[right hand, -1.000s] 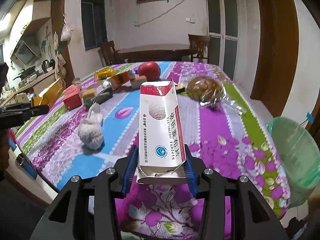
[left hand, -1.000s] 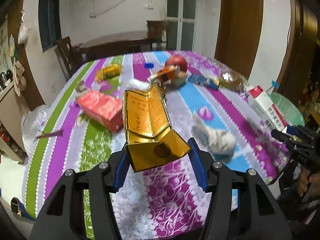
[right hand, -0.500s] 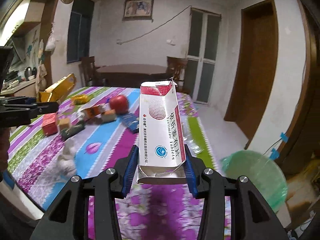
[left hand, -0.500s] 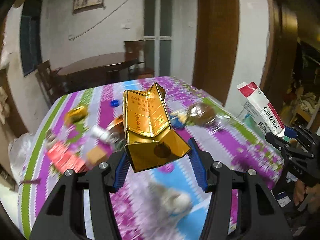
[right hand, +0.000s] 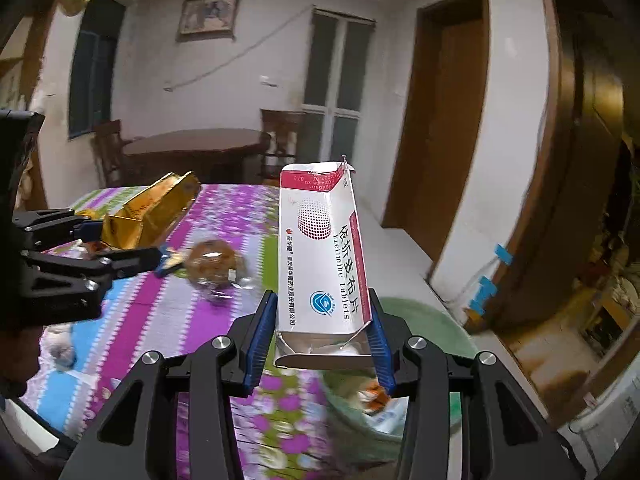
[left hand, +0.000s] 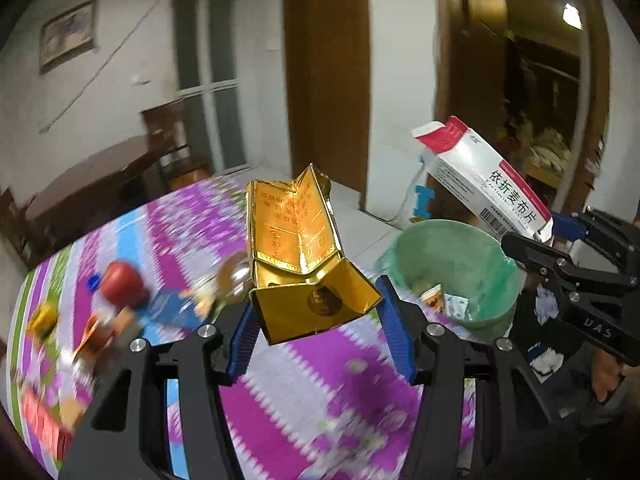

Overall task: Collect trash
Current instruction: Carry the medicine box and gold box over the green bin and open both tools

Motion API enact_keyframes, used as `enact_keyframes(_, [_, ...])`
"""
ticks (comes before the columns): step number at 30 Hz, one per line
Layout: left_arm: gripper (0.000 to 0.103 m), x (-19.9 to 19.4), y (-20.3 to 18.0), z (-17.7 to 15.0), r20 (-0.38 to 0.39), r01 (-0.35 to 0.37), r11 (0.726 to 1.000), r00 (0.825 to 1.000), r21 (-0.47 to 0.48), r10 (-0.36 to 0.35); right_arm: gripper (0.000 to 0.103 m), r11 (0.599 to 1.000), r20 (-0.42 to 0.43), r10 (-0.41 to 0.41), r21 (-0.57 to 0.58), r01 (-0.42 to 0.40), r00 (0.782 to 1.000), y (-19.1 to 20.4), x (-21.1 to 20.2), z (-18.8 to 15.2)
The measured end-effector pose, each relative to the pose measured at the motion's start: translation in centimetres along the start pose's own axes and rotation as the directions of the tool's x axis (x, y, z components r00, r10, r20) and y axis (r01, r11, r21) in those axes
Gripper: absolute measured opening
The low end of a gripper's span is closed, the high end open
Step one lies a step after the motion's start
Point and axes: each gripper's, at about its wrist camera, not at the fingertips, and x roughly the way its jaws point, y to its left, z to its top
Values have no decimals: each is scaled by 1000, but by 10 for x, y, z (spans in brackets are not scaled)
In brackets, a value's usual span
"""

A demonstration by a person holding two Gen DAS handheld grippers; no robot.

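Here, on the blurred striped bench point(left hand: 304, 400), a red apple point(left hand: 120, 282) and a wrapped bun point(right hand: 212, 258) lie among other litter. The left gripper point(left hand: 316, 332) pinches a gold box point(left hand: 296, 256) at its open flap, lifted above the bench. Beyond the bench's edge stands a green bin point(left hand: 460, 264) holding scraps. The right gripper point(right hand: 322, 340) clamps a white-and-red carton point(right hand: 324, 256) upright, raised over that bin.

A home dining room: dark round wooden table point(right hand: 196, 142) with chairs, framed picture point(right hand: 208, 16), brown wooden doors point(right hand: 440, 120).
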Motion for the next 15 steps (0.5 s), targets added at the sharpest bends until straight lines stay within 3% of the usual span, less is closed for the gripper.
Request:
enact_keyframes(9, [53, 70, -48, 28, -63, 145, 986, 988, 81, -140, 45, 995, -130, -28, 96, 41, 991, -79, 20, -9])
enact_keyframes(15, [53, 102, -73, 33, -101, 167, 978, 983, 127, -155, 45, 982, -220, -45, 172, 84, 975, -124, 40, -27])
